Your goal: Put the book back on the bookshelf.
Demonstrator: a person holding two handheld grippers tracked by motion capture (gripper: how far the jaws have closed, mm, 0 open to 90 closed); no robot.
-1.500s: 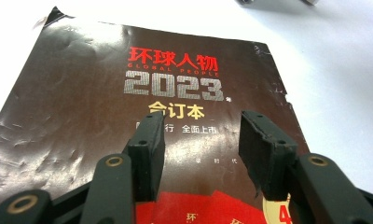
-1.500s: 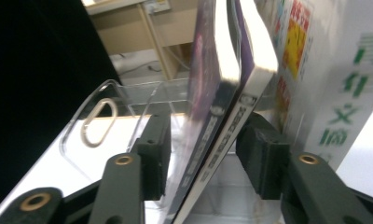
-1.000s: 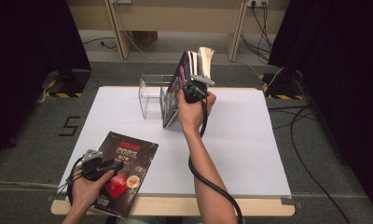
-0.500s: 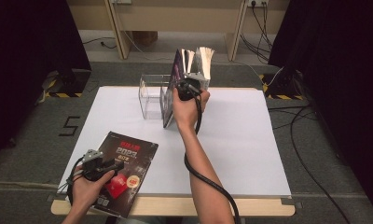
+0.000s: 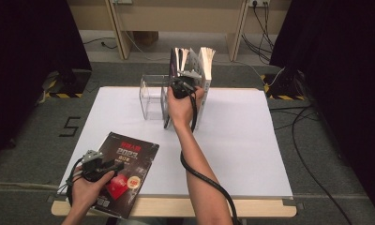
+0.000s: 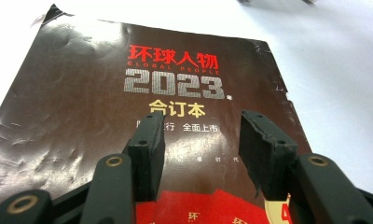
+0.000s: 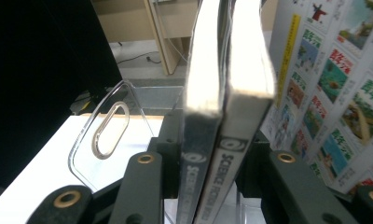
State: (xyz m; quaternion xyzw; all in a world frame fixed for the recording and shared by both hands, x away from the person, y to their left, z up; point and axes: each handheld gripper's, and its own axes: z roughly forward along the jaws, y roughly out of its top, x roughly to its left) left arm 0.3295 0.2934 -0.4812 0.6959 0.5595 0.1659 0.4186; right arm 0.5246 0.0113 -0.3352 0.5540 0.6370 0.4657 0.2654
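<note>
Right gripper [image 5: 180, 88] stands at the far side of the tabletop [image 5: 251, 140], its jaws either side of two upright magazines [image 7: 222, 116] whose spines face its camera. The jaws have just been widening again after a brief squeeze; the magazines sit between them, and in the right gripper view the pads lie against both outer covers, so I judge it a light clamp on the pair. Just to that gripper's left is a clear rack [image 5: 150, 96], whose handle slot shows in the right gripper view [image 7: 107, 128]. The magazines' lower ends appear to stand at the rack's near end, but whether they are fully seated in a slot cannot be told. To the gripper's right an illustrated book [image 7: 334, 88] stands upright against the pair.

Left gripper [image 5: 97, 166] rests near the front edge, jaws apart, both pads hovering over a dark magazine [image 6: 128, 93] that lies flat beneath them with the cover up. Nothing is clamped.

Assessment: filing upright is part done. Two magazines and the book are standing at the rack; the pair needs settling and release. The dark magazine is not yet lifted and remains to be carried well across the tabletop to the rack.
</note>
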